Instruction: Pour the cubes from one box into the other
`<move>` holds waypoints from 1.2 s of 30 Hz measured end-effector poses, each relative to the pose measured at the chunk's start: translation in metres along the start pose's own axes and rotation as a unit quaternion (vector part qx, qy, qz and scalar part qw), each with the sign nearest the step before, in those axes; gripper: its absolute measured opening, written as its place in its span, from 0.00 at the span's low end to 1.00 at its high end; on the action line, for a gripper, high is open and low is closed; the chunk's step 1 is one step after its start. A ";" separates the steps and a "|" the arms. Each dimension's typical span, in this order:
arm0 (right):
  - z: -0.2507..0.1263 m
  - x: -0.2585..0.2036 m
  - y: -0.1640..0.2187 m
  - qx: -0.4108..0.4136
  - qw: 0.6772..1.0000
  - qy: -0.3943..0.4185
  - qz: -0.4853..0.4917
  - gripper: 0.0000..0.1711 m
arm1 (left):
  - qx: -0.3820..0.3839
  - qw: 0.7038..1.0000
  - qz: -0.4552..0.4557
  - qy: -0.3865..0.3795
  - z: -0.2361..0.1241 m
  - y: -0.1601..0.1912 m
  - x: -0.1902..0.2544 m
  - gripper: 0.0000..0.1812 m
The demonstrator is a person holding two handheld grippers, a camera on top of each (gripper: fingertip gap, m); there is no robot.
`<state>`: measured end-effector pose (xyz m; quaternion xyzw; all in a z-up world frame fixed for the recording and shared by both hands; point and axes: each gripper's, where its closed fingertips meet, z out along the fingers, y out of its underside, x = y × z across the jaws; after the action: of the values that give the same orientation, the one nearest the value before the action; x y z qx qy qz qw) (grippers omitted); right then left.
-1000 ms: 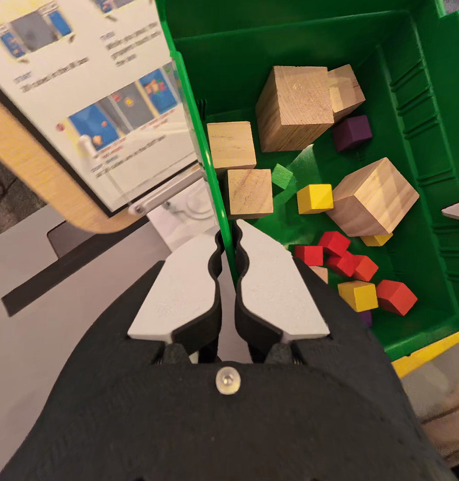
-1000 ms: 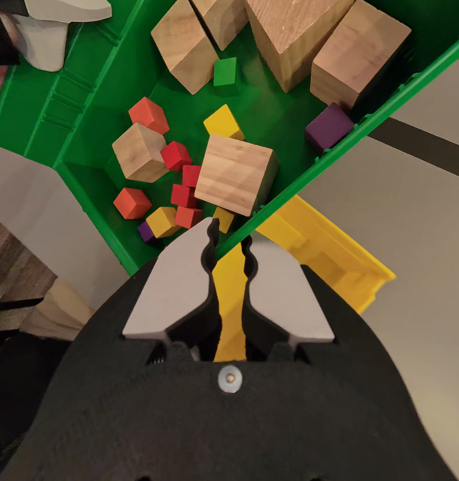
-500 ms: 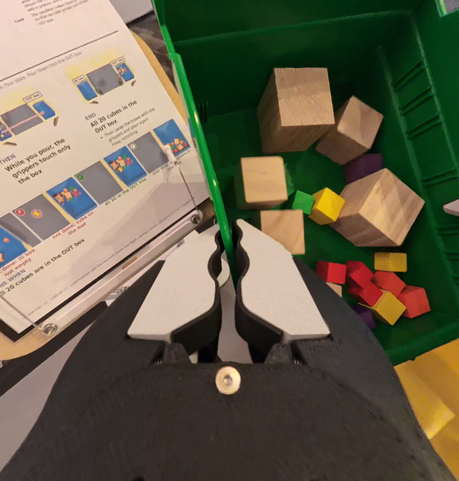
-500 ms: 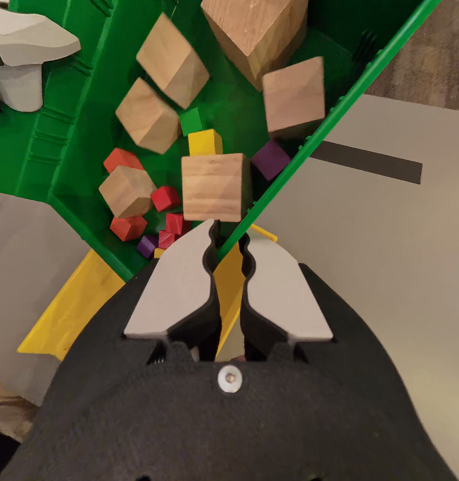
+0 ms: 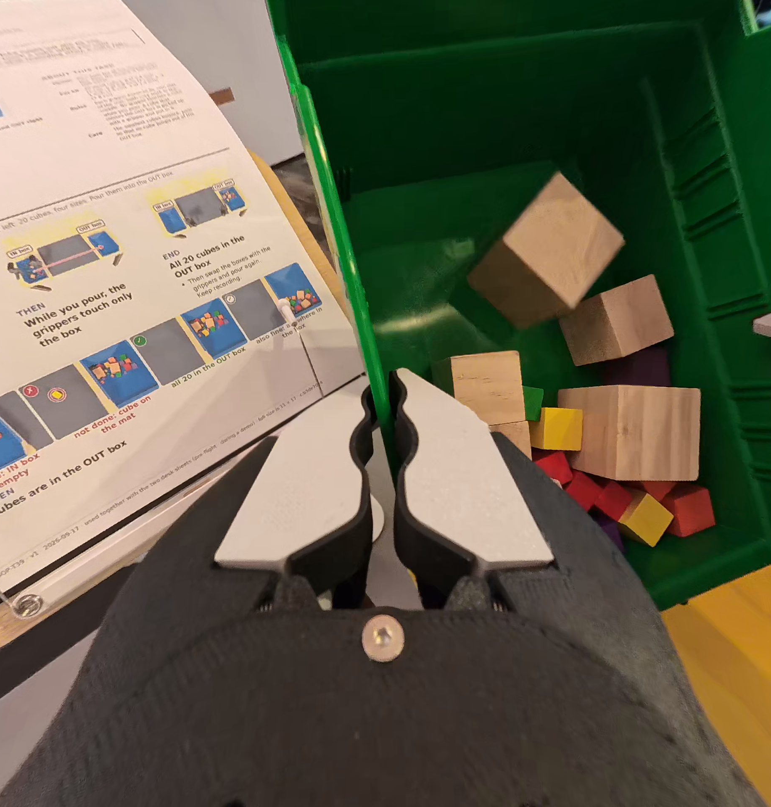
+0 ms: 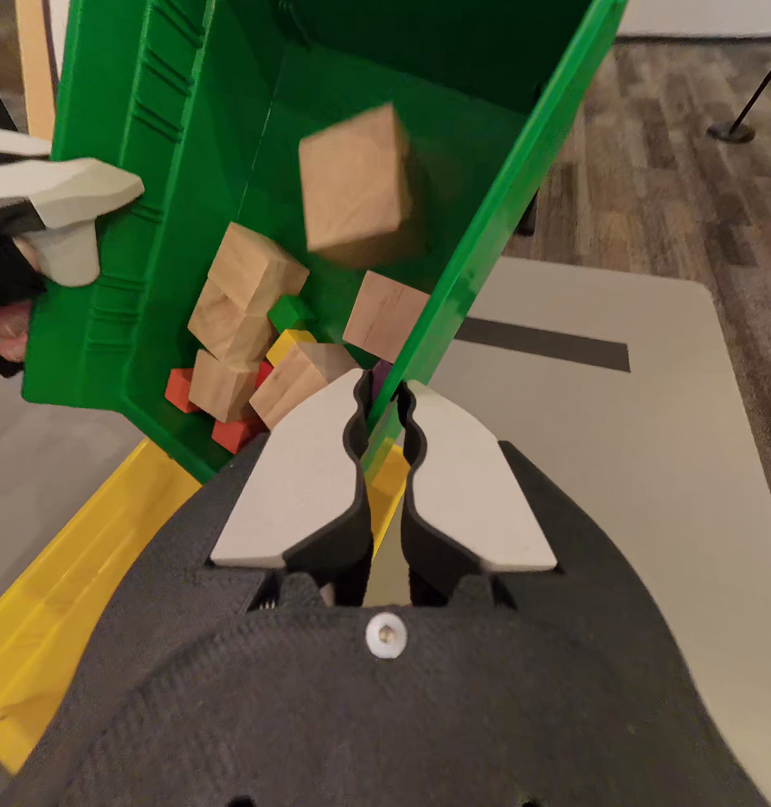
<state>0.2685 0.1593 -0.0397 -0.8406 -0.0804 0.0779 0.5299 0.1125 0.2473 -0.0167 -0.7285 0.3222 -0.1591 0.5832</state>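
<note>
A green box [image 5: 528, 131] is lifted and tilted steeply over a yellow box [image 6: 69, 567]. My left gripper [image 5: 381, 380] is shut on one side wall of the green box. My right gripper [image 6: 381, 384] is shut on the opposite wall [image 6: 484, 262]. Several wooden cubes and small red, yellow, green and purple cubes pile at the box's low end [image 5: 628, 432]. One large wooden cube [image 5: 549, 253] is blurred, tumbling down the floor; it also shows in the right wrist view [image 6: 353, 183]. The yellow box also shows at the left wrist view's lower right [image 5: 733, 655].
An instruction sheet in a clear stand [image 5: 135, 305] stands just left of the green box. The grey table [image 6: 593, 480] carries a dark strip [image 6: 541, 345]. The left gripper's fingers [image 6: 69, 196] and a hand show at the right wrist view's left edge. Wood floor lies beyond.
The green box has tilted much more steeply. The cubes slid down into a pile at its low end, and the large wooden cube is tumbling after them. Both grippers kept their hold.
</note>
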 end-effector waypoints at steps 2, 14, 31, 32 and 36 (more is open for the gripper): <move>0.000 0.004 -0.002 0.005 1.000 -0.005 0.012 0.03 | 0.012 1.000 -0.010 0.001 0.000 -0.003 0.001 0.03; 0.007 0.015 -0.012 0.078 0.996 -0.007 0.030 0.03 | 0.057 0.998 0.000 -0.005 0.004 -0.009 0.005 0.03; 0.009 0.023 -0.018 0.161 0.982 -0.066 0.068 0.03 | 0.174 0.984 0.027 -0.022 -0.010 -0.037 0.012 0.05; 0.009 0.023 -0.018 0.164 0.982 -0.068 0.067 0.03 | 0.179 0.983 0.031 -0.023 -0.011 -0.039 0.013 0.05; 0.008 0.023 -0.021 0.175 0.979 -0.074 0.072 0.03 | 0.194 0.980 0.038 -0.031 -0.014 -0.045 0.014 0.05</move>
<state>0.2876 0.1800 -0.0254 -0.7303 -0.0437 0.1903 0.6546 0.1270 0.2327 0.0283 -0.5935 0.2939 -0.1737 0.7288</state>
